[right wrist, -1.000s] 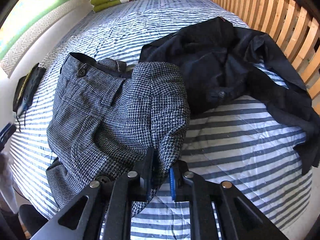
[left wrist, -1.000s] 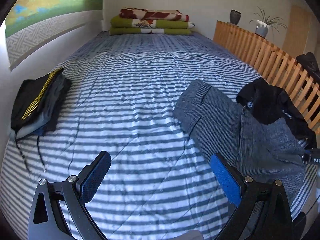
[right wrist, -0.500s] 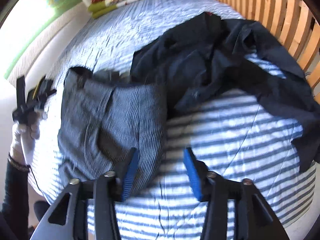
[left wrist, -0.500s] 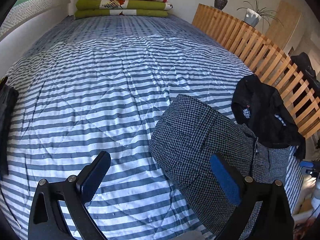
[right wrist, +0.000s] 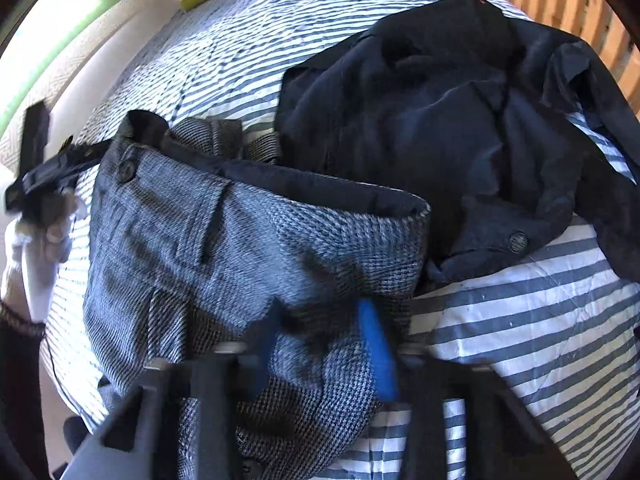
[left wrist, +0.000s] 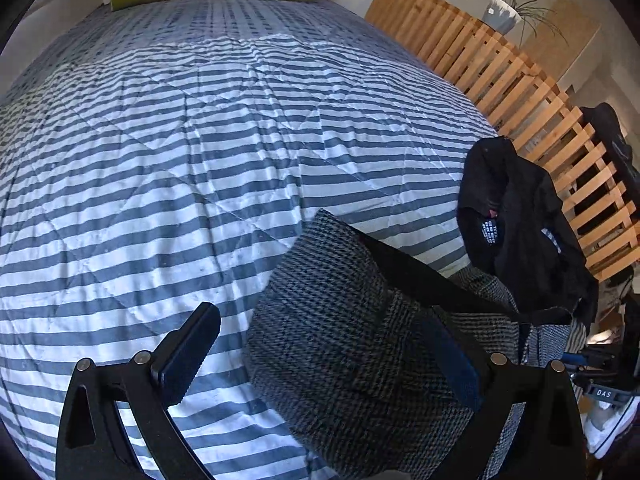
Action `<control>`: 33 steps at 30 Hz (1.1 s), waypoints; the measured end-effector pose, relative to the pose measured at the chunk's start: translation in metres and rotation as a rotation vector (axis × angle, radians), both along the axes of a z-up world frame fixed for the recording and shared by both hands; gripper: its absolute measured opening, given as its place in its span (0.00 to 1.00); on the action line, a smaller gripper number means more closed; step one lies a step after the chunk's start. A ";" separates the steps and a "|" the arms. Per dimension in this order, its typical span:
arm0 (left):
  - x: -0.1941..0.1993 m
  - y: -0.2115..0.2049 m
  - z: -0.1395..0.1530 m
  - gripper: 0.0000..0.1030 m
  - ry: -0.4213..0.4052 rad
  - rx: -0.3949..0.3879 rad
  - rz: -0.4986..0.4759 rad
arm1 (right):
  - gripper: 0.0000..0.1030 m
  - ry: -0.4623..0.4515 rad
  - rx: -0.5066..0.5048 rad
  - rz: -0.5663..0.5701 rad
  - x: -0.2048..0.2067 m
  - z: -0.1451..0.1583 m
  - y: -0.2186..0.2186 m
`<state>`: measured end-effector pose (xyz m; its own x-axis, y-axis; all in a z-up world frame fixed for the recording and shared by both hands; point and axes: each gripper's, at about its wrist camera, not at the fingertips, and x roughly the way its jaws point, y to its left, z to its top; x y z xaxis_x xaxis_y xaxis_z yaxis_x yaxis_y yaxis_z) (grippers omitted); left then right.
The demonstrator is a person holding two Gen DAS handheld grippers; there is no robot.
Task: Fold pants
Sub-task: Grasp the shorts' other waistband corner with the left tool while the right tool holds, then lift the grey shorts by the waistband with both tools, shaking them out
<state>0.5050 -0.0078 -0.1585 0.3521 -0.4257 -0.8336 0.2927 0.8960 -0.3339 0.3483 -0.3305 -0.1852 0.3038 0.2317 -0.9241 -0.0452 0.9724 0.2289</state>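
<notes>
Since half a second earlier, both claws have closed in on the grey houndstooth wool pants (right wrist: 224, 240), bunched at the near edge of the blue-and-white striped bed (left wrist: 200, 140). Left claw (left wrist: 324, 356) spread wide over the pants' near fold; right claw (right wrist: 324, 344) part-spread, fabric between its pads. Black crumpled jacket (right wrist: 460, 120) lies just right.

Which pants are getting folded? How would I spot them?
Find the striped bedspread, then the near edge by the wooden slat rail. The grey houndstooth pants lie there, woven and buttoned, unlike the plain black garment crumpled beside them.
</notes>
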 end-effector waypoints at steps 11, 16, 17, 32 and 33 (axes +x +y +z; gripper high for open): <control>-0.070 0.009 0.060 0.20 -0.148 -0.097 0.050 | 0.04 -0.193 -0.072 -0.013 -0.047 0.064 -0.002; -0.131 0.042 0.137 0.11 -0.259 -0.194 0.107 | 0.03 -0.300 -0.091 -0.004 -0.079 0.119 0.016; -0.145 0.050 0.153 0.09 -0.274 -0.212 0.116 | 0.03 -0.320 -0.088 -0.001 -0.086 0.131 0.018; -0.373 0.139 0.329 0.06 -0.516 -0.204 0.195 | 0.03 -0.627 -0.048 0.105 -0.224 0.279 0.071; -0.377 0.142 0.331 0.06 -0.501 -0.194 0.198 | 0.03 -0.636 -0.049 0.115 -0.226 0.282 0.075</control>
